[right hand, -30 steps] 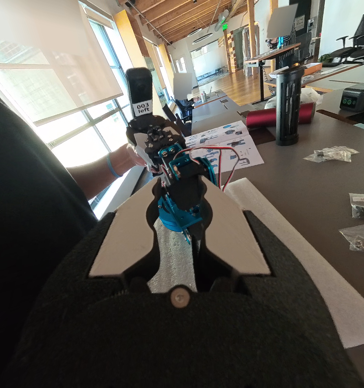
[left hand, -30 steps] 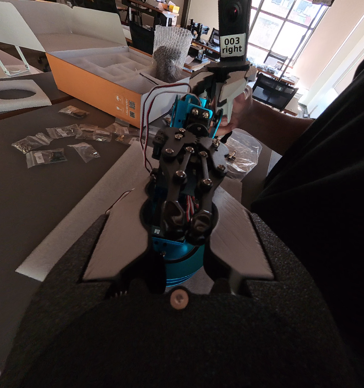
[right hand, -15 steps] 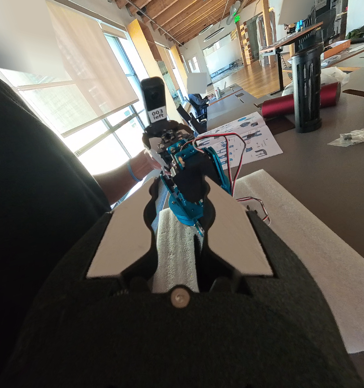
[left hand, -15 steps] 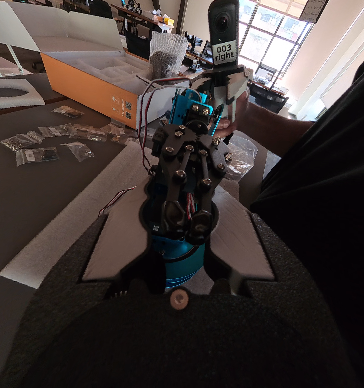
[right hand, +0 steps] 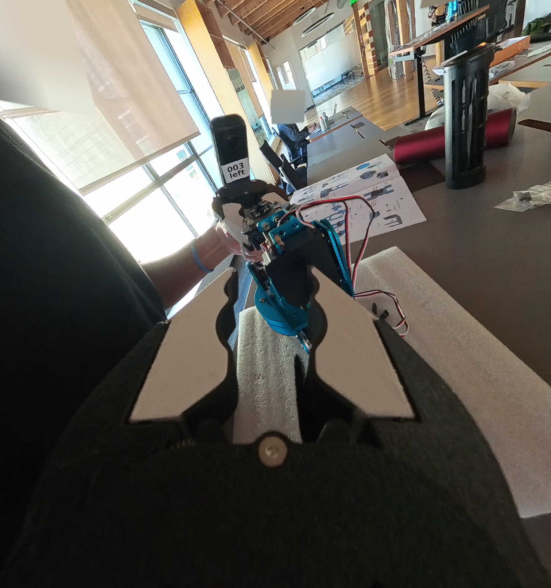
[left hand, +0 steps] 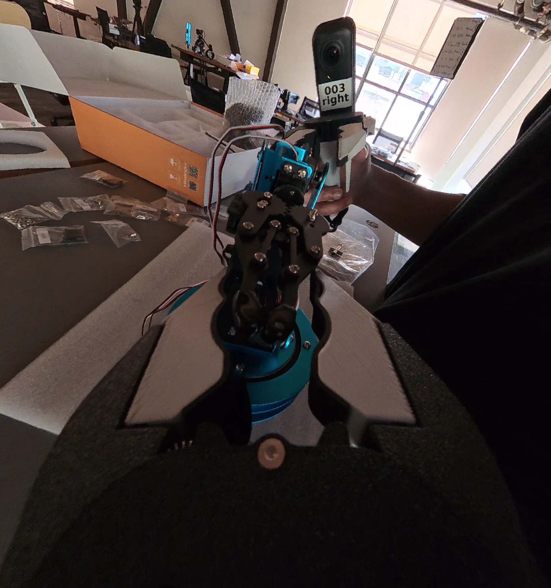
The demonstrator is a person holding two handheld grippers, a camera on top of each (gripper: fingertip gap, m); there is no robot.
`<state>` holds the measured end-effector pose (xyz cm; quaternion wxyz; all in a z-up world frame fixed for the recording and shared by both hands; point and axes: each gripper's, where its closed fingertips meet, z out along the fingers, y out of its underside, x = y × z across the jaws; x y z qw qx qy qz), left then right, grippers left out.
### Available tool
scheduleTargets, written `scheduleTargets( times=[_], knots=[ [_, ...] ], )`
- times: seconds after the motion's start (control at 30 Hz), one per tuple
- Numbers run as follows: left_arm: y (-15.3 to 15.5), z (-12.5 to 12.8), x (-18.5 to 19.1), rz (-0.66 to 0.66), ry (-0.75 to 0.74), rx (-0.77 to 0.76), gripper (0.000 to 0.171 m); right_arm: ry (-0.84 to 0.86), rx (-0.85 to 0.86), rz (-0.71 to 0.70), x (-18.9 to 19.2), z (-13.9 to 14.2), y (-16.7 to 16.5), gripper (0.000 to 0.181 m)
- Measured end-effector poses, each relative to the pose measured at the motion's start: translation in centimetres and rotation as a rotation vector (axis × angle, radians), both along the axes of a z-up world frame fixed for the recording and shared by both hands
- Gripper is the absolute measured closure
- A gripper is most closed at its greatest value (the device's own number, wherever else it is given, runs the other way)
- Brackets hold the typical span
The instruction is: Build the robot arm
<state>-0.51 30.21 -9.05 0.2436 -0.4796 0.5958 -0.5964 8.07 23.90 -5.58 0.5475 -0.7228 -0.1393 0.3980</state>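
While both grippers clamp it, the small blue robot arm (left hand: 269, 241) stands on the foam sheet (left hand: 102, 321) on the bench | left gripper (left hand: 267, 305) pinches its black claw | right gripper (right hand: 275, 283) pinches its upper bracket | unopened parts bags (left hand: 54, 235) lie nearby.

One blue-and-black robot arm kit (left hand: 269, 286) stood on one foam sheet (left hand: 86, 343); one orange box (left hand: 134, 146), one open instruction booklet (right hand: 379, 197), two grippers.
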Motion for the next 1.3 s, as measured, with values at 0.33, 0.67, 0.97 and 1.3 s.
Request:
scheduleTargets(
  times=[0.33,0.67,0.97,1.3],
  knots=[
    [1.2,-1.1,-1.8,0.100,0.049,-0.035,0.112,-0.339,-0.262,-0.151,5.0,-6.6,-3.5,0.143],
    [2.5,-3.0,-8.0,0.481,0.167,-0.010,0.112,-0.608,-0.428,-0.088,4.8,-13.0,-7.1,0.163],
    [-2.5,-2.1,-8.3,0.548,0.129,-0.032,0.112,-0.716,-0.478,0.012,5.1,-15.9,-5.0,0.170],
    [-3.1,-0.7,-7.8,0.514,0.107,-0.030,0.113,-0.832,-0.454,0.173,2.3,-17.2,-6.3,0.172]
  ],
)
